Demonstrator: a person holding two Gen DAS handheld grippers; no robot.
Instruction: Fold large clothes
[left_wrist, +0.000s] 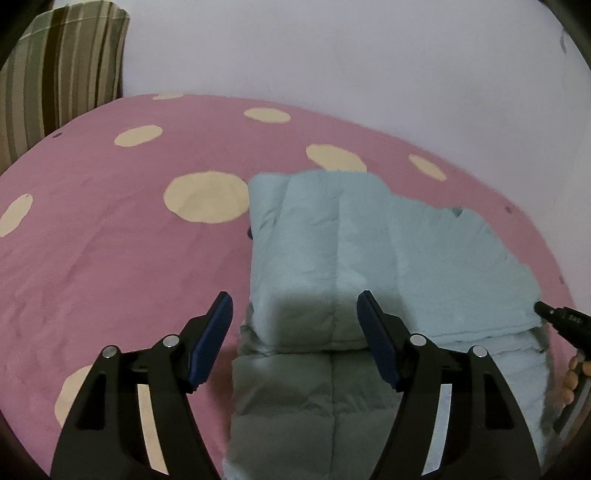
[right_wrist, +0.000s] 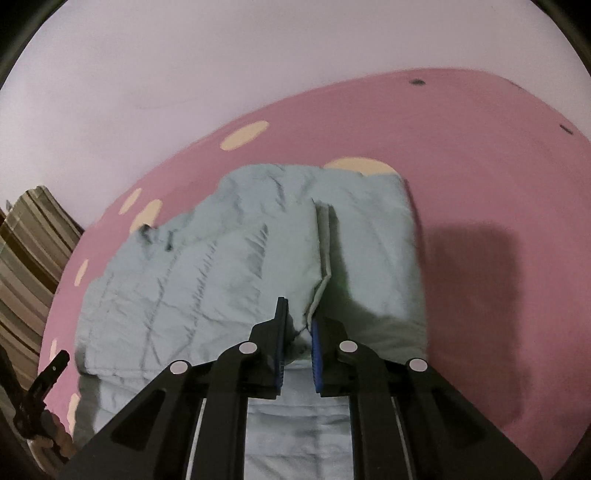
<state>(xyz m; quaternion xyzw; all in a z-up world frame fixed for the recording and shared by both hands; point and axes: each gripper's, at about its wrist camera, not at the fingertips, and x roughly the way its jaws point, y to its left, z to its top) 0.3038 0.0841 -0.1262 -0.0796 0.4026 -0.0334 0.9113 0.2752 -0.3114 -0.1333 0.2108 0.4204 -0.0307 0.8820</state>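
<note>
Right now the puffy blue coat (left_wrist: 332, 240) is lying partly folded on the pink spotted bed (left_wrist: 110, 258), so its flat parts can be stacked. The right claw (right_wrist: 298, 332) is pinching a fold of the coat's edge between almost closed jaws, probably to pull it over. The left claw (left_wrist: 295, 314) is hanging wide and empty, with the coat's near fold just below and between its fingers.

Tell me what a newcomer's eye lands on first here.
First, the pale blue quilted jacket, partly folded in the middle of the pink bedcover with its big cream dots. Next, the right hand-held gripper, shut on a fold of the jacket at its near edge. The left hand-held gripper hangs open above the jacket's near part.
</note>
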